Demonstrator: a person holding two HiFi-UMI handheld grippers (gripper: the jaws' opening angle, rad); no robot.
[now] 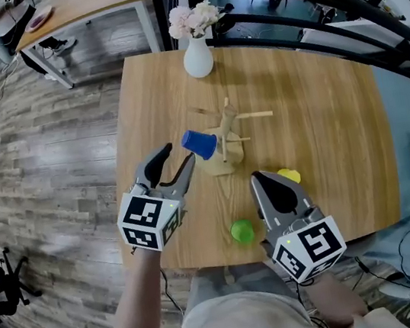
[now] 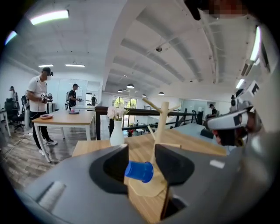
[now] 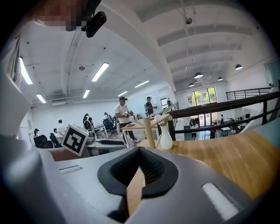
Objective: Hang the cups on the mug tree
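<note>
Left gripper (image 1: 178,157), fingers apart, is hovering just short of the blue cup (image 1: 199,144) hanging on the mug tree (image 1: 225,137) mid-surface. Right gripper (image 1: 260,181), fingers together, is pointing forward beside the yellow cup (image 1: 289,176) near the front edge.

White flower vase (image 1: 198,58) on table (image 1: 335,154)

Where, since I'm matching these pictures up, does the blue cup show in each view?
Head view: blue cup at centre, just left of the mug tree.
Left gripper view: low centre, in the gap between the open jaws.
Right gripper view: not in it.
Shared landmark: the white vase, in all three.
</note>
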